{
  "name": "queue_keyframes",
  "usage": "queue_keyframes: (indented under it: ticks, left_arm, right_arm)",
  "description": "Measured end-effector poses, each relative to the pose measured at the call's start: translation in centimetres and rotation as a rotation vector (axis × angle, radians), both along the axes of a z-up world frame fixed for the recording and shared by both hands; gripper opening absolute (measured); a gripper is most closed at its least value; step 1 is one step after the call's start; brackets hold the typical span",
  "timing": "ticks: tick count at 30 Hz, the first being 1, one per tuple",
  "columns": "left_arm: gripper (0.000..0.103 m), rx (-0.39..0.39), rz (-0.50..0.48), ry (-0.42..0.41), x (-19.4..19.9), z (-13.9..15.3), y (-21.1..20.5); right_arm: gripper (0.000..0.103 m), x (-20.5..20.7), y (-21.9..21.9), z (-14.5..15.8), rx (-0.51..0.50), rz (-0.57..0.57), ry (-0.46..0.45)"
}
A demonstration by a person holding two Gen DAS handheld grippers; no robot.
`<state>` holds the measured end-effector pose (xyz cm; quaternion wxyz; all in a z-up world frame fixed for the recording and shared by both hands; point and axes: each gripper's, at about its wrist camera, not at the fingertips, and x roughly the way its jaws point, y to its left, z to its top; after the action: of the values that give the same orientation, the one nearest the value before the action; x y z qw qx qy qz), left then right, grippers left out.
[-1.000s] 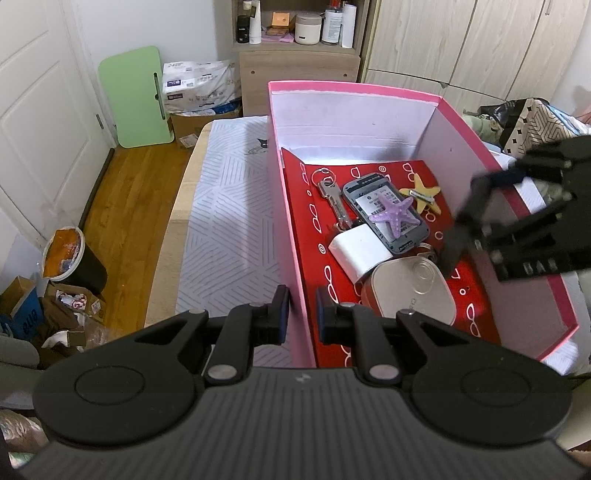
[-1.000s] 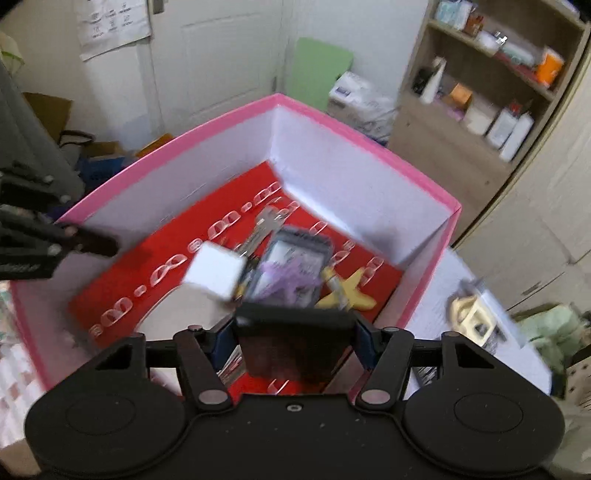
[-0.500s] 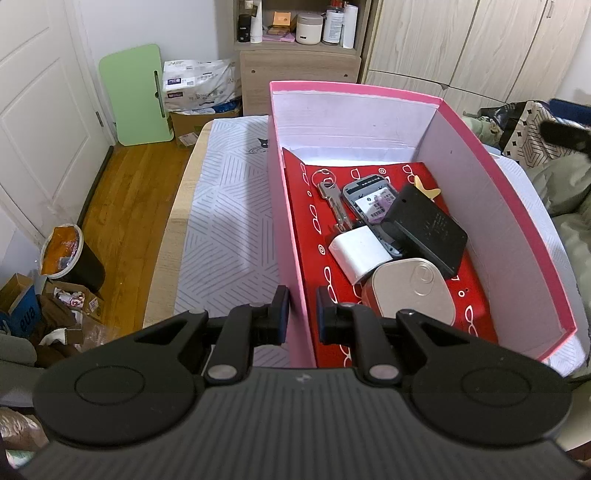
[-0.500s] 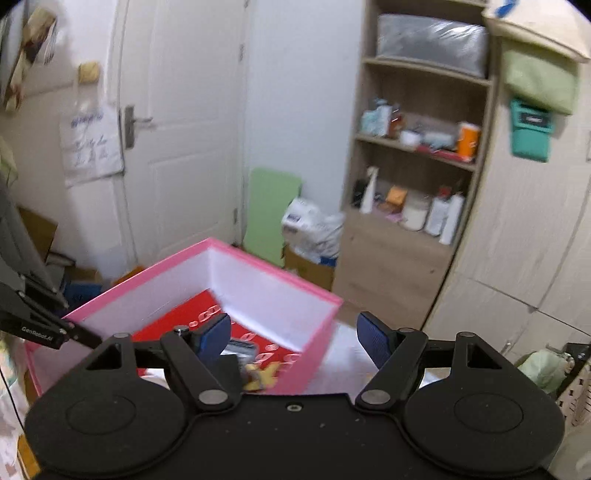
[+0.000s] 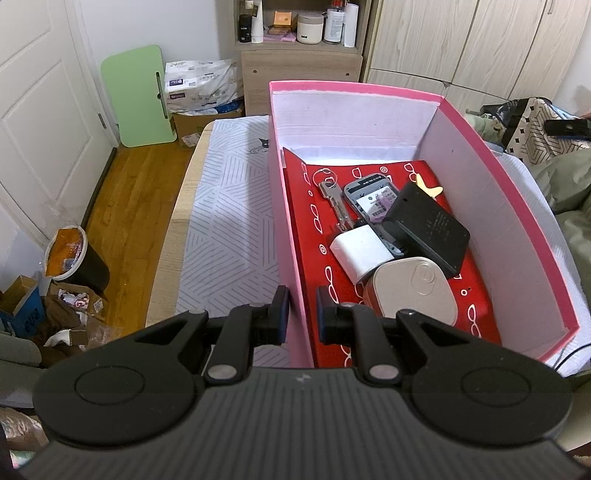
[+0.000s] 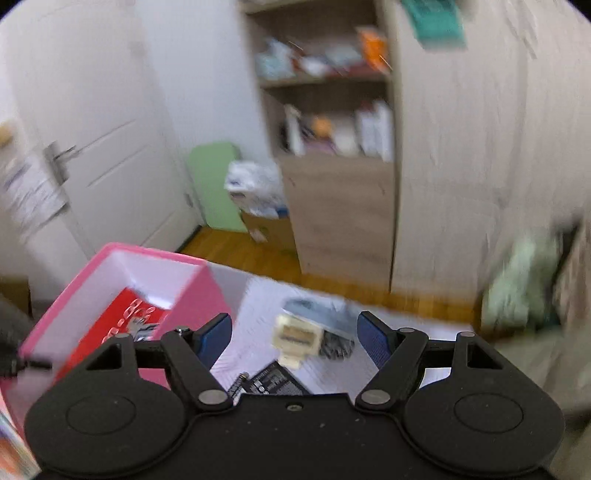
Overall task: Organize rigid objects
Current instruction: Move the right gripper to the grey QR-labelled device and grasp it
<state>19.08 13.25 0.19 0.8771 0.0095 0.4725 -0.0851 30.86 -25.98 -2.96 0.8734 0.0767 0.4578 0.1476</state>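
Left gripper [image 5: 299, 310] clamps the pink box [image 5: 498, 162] wall at six o'clock; right gripper [image 6: 295, 332] jaws apart over a blurred, perhaps cream, plug [image 6: 295, 338].

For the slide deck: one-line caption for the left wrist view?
Left gripper shut on the pink box wall; key, phone, black case inside.

White panelled door [image 5: 33, 122], wooden floor [image 5: 129, 206], wood-grain wardrobe [image 5: 461, 40], open shelf unit [image 5: 299, 22], green board [image 5: 136, 96] against wall.
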Motion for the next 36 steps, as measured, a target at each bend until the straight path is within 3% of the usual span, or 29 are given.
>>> queue_keyframes:
  ticks: [4,8,11,14,18,22,29,33,36]
  left_arm:
    - [0.013,-0.002,0.000,0.000,0.0,0.0,0.0]
    - [0.013,0.001,-0.001,0.000,0.0,0.0,0.0]
    - [0.013,0.026,-0.014,-0.003,-0.1,0.0,-0.3]
    - [0.013,0.030,-0.018,-0.003,0.0,0.0,-0.3]
    - [0.013,0.023,-0.024,-0.004,-0.1,-0.1,-0.2]
    - [0.013,0.012,-0.028,-0.006,-0.1,-0.1,0.0]
    - [0.013,0.004,-0.030,-0.008,-0.1,-0.2,0.1]
    - [0.013,0.000,-0.029,-0.007,-0.1,-0.2,0.1]
    - [0.013,-0.001,-0.029,-0.007,-0.1,-0.1,0.1]
  right_arm:
    - [0.079,2.8,-2.2,-4.1,0.188,-0.179,0.220]
    - [0.079,3.6,-2.5,-7.6,0.312,-0.292,0.315]
    - [0.079,4.3,-2.0,-9.8,0.346,-0.357,0.388]
    - [0.079,4.8,-1.8,-10.6,0.359,-0.451,0.371]
    - [0.079,4.8,-2.2,-11.6,0.452,-0.566,0.366]
    - [0.079,4.6,-2.6,-12.9,0.492,-0.649,0.426]
    - [0.078,5.0,-2.5,-14.1,0.531,-0.740,0.407]
    - [0.065,5.4,-2.3,-14.8,0.561,-0.773,0.394]
    - [0.047,5.2,-2.5,-15.5,0.604,-0.797,0.399]
